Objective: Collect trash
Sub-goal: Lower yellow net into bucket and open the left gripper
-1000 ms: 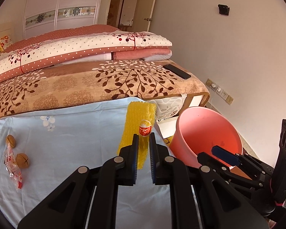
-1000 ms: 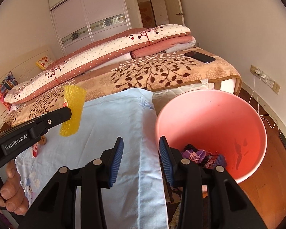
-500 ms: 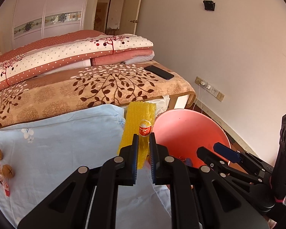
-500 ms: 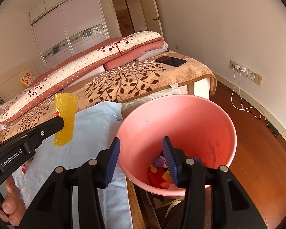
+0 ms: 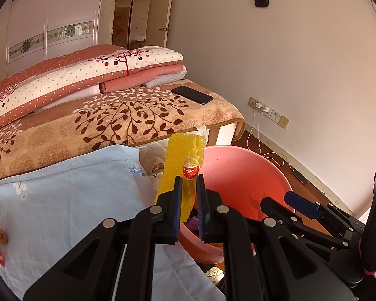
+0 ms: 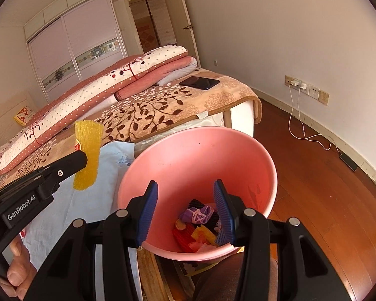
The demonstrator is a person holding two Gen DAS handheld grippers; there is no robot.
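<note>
My left gripper (image 5: pixel 188 183) is shut on a yellow foam net wrapper (image 5: pixel 181 160) with a red round sticker, held upright at the near-left rim of the pink bin (image 5: pixel 240 173). The wrapper also shows in the right wrist view (image 6: pixel 87 153), left of the bin (image 6: pixel 203 155). My right gripper (image 6: pixel 185 200) is open and empty above the bin's near side. Coloured trash (image 6: pixel 200 223) lies in the bottom of the bin.
A light blue cloth (image 5: pixel 62 200) covers the table, with walnuts (image 5: pixel 0 235) and a wrapper at its left edge. A bed with a leaf-print blanket (image 5: pixel 112 123), folded quilts and a black phone (image 5: pixel 192 94) stands behind. Wood floor (image 6: pixel 313 188) and charger cables lie right.
Both grippers have swung right toward the bin. The bin now sits close under the right gripper and the yellow wrapper has come to the bin's rim.
</note>
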